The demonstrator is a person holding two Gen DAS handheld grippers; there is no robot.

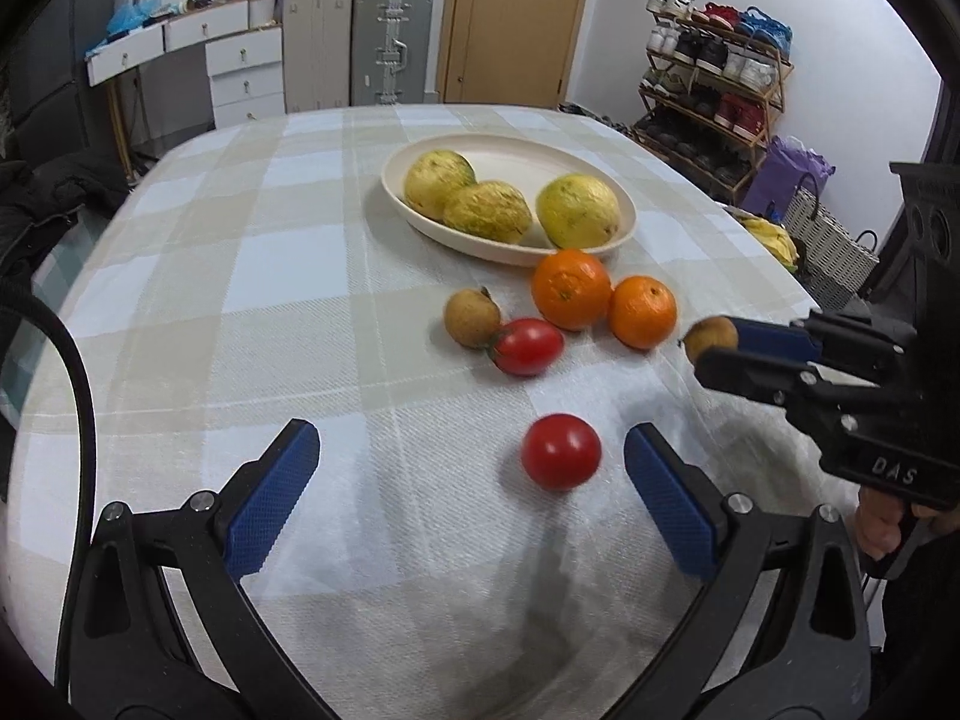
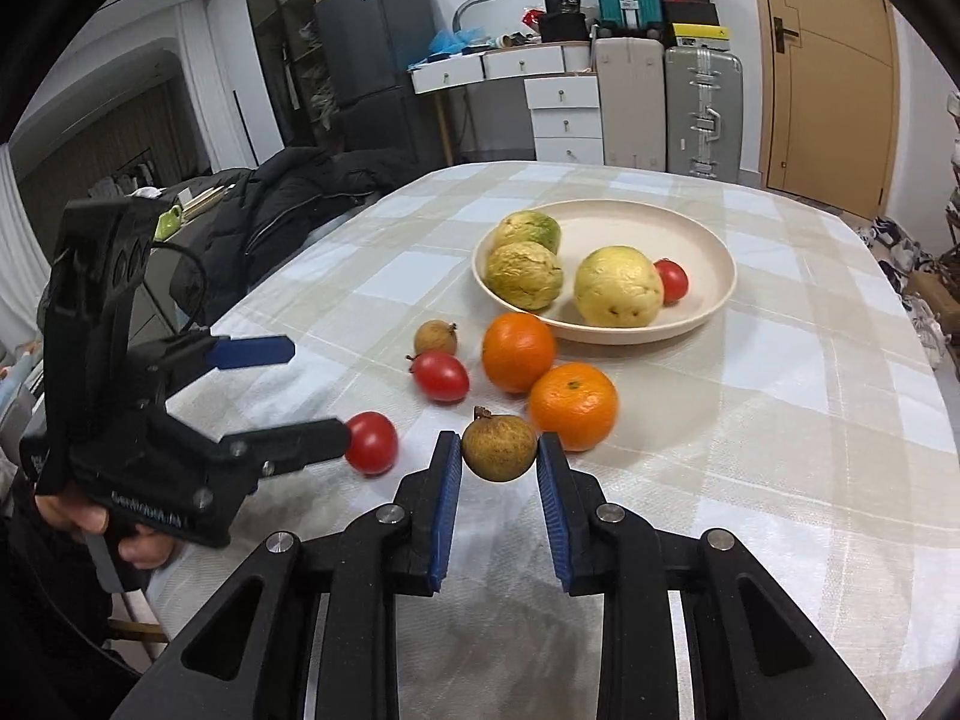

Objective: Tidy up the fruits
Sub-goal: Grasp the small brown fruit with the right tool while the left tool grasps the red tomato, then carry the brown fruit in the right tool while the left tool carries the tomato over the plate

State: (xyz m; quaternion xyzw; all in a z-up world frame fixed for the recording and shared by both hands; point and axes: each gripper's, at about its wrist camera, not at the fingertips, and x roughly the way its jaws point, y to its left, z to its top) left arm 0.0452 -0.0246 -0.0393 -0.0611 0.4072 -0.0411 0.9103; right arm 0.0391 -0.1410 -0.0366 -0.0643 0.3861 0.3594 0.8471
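A cream plate point(image 1: 576, 150) point(image 2: 708, 252) holds three yellow-green guavas point(image 1: 576, 210) and a small red tomato point(image 2: 672, 279). On the cloth in front of it lie two oranges point(image 1: 570, 288) point(image 2: 576, 405), a brown longan point(image 1: 471, 318) point(image 2: 435, 337) and a red tomato point(image 1: 528, 345) point(image 2: 441, 376). My right gripper point(image 2: 499, 450) point(image 1: 708, 343) is shut on a second brown longan point(image 2: 498, 447) point(image 1: 711, 336), held above the cloth. My left gripper point(image 1: 471, 456) point(image 2: 312, 396) is open, with a round red tomato point(image 1: 561, 450) point(image 2: 372, 441) between its fingers, near the right one.
The table carries a checked cloth point(image 1: 240, 276). A black coat point(image 2: 288, 204) lies at the table's left edge. Suitcases point(image 1: 360, 42), white drawers point(image 1: 246, 72), a shoe rack point(image 1: 714, 84) and a wooden door point(image 1: 510, 18) stand behind the table.
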